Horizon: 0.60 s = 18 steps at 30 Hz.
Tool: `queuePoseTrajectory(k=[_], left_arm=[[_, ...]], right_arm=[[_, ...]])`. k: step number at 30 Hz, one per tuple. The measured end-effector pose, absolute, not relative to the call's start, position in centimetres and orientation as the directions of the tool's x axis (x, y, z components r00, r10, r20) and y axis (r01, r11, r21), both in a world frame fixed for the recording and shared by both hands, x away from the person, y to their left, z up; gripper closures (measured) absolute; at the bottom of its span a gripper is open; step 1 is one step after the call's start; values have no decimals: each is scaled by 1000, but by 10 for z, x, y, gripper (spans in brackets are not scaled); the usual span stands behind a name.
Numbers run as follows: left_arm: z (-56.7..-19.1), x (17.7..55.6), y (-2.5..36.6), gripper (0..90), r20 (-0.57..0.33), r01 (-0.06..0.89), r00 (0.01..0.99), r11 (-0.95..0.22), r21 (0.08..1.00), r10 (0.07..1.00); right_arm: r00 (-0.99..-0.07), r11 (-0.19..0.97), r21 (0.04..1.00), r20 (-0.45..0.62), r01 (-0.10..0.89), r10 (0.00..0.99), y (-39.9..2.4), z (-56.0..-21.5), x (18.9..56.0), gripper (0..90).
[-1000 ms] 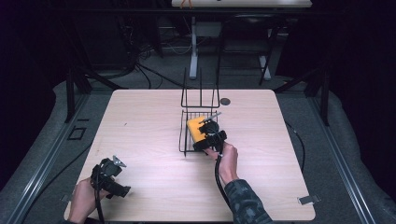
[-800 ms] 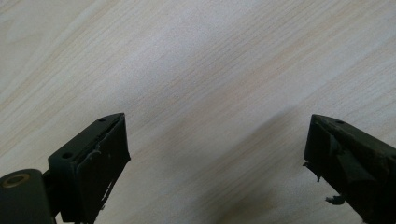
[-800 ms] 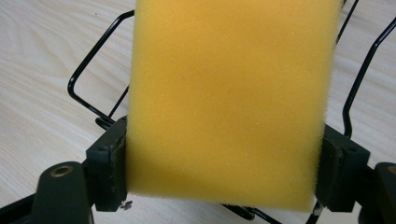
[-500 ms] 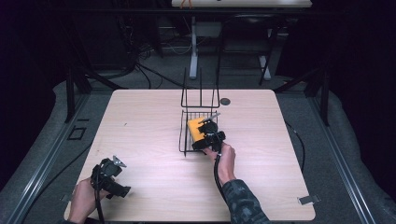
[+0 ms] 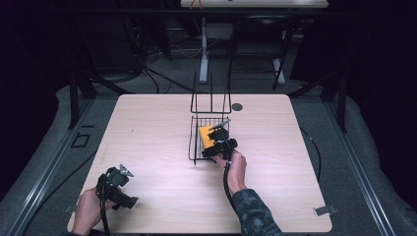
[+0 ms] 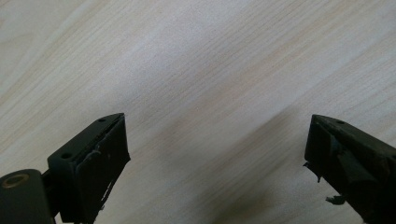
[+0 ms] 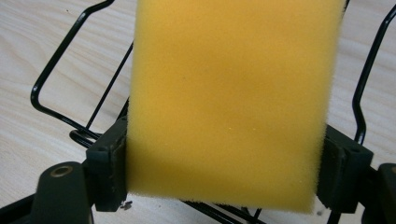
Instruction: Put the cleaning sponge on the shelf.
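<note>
**Holding the Sponge at the Rack**

Gripping the yellow sponge (image 7: 231, 100) by its two sides, the right gripper (image 5: 218, 142) is reaching over the black wire rack (image 5: 195, 142) near the middle of the surface (image 5: 147, 128). Its jaws have just been opening slightly, with the sponge between them, and the pads are pressing on the foam. The sponge is sitting low inside the rack. The left gripper (image 5: 116, 183) is resting at the near left edge of the surface, jaws standing wide apart and holding nothing.
</note>
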<state>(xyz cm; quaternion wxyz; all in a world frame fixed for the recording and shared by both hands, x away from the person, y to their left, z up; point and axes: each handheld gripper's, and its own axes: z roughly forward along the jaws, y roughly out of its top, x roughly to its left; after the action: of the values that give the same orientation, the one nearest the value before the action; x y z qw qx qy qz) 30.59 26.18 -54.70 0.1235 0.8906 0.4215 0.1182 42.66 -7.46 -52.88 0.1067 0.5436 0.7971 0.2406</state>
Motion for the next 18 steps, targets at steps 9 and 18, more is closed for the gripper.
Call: queuePoseTrajectory(k=[9, 18], left_arm=[[-547, 306, 262, 63, 105, 720, 620, -616, 320, 778], [-547, 306, 262, 63, 106, 719, 620, -617, 320, 777]], right_arm=[[-380, 292, 488, 91, 823, 921, -74, -528, 427, 151], [-399, 300, 513, 91, 804, 912, -77, -521, 424, 137]])
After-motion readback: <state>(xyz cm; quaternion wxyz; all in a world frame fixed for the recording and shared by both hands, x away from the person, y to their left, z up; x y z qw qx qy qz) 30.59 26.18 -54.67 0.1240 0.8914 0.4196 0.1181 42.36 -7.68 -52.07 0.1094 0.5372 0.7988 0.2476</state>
